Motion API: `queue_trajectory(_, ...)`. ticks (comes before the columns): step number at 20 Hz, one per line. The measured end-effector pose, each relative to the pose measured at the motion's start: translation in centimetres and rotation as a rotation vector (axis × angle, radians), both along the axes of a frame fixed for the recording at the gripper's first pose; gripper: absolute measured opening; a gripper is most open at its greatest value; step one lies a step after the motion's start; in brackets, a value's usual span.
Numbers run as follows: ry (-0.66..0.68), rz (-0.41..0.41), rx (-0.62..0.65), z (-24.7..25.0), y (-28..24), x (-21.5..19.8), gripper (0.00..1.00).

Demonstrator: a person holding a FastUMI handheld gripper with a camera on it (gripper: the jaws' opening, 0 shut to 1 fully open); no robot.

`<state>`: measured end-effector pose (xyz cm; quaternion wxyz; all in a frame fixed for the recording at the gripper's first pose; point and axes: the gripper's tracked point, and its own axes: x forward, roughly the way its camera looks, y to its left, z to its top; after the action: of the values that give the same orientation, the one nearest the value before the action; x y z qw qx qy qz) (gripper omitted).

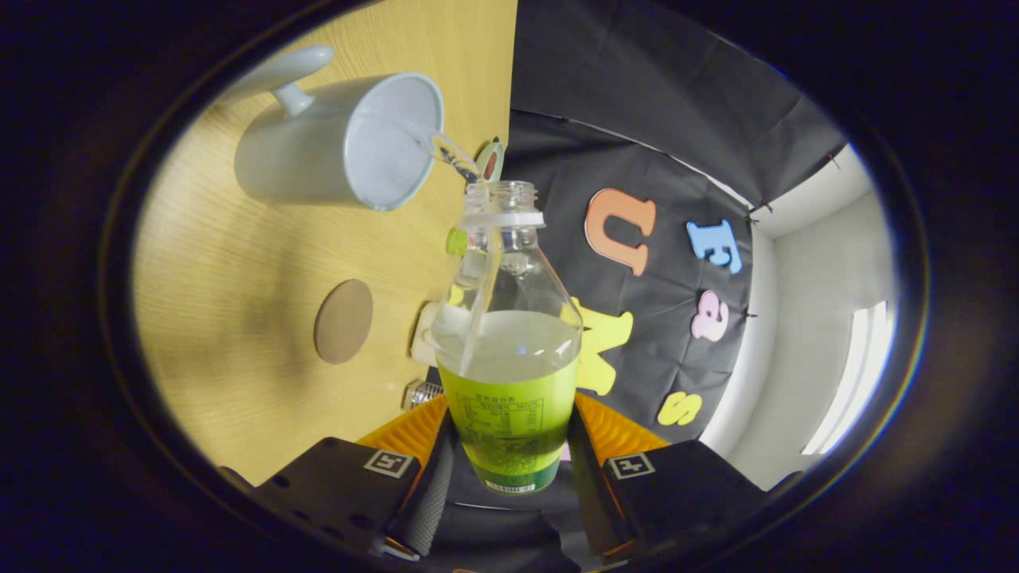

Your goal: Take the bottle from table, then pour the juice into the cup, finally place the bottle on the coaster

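Fingers point(509, 458) clamped on pouring bottle point(507, 358)

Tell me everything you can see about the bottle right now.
The clear plastic bottle with a green label is clamped between the fingers of the gripper, both pressing on its labelled lower body. Uncapped, with a white neck ring, it is partly filled with pale liquid. It is tipped, and a thin stream runs from its mouth into the white handled cup.

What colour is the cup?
White cup, clearest in the gripper view; the gripper grips the bottle.
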<state>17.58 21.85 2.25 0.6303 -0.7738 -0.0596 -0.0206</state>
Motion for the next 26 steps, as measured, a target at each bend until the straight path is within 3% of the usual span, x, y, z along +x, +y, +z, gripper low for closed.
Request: queue_trajectory(26, -0.067, 0.017, -0.095, 4.2, 0.6, 0.0, 0.74)
